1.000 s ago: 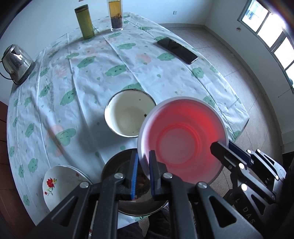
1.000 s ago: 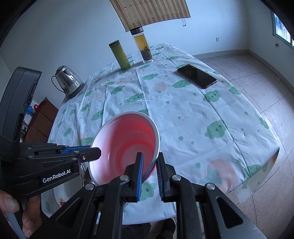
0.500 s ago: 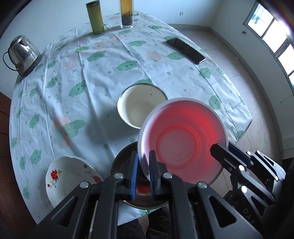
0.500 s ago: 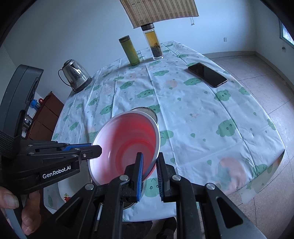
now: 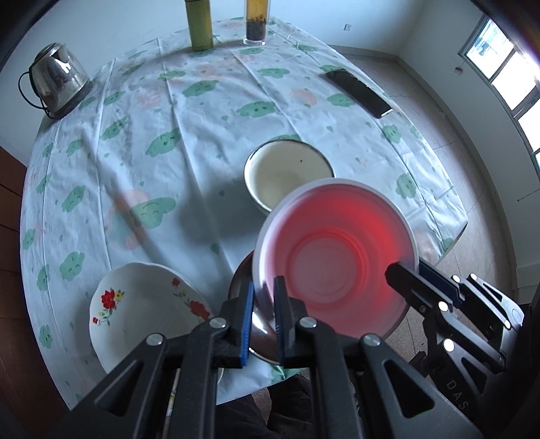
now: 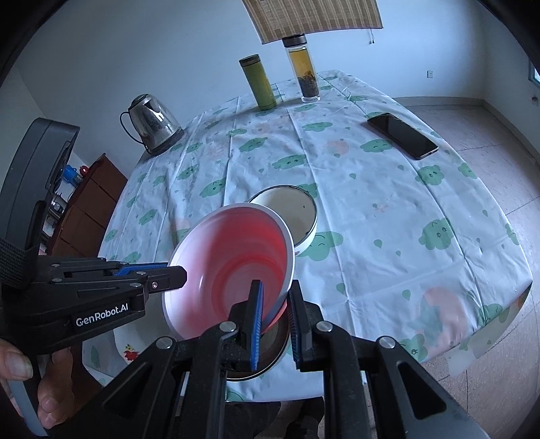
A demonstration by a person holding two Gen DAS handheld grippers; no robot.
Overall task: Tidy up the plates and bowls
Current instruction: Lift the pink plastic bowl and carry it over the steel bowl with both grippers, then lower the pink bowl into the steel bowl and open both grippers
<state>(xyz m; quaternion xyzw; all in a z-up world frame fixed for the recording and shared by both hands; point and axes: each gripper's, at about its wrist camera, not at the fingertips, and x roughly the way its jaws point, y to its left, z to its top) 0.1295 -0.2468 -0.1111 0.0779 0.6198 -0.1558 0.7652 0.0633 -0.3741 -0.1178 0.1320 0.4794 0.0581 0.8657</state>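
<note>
A: Grippers first. What were yours doing?

B: Both of yours were clamped on the red bowl (image 5: 334, 256). Your left gripper (image 5: 264, 305) pinched its near-left rim, and your right gripper (image 6: 274, 315) pinched the opposite side; you held the bowl tilted, off the table (image 5: 202, 111).

A: Where did that bowl sit against the others?

B: Over the near edge, above a dark metal bowl (image 5: 241, 290). The cream enamel bowl (image 5: 288, 172) stood just beyond it, farther in.

A: Did the views differ?

B: Yes. The left wrist view showed you the flowered plate (image 5: 141, 314) whole, at the near-left edge beside the metal bowl; the right view caught only a sliver of it. The right view alone showed your hand (image 6: 30, 388) on the left gripper's handle, and the bamboo blind (image 6: 314, 17) on the far wall.

A: And farther back?

B: Kettle (image 6: 152, 123) far left, green flask (image 6: 258, 82) and tea bottle (image 6: 303, 69) at the far edge, phone (image 6: 401, 135) far right.
</note>
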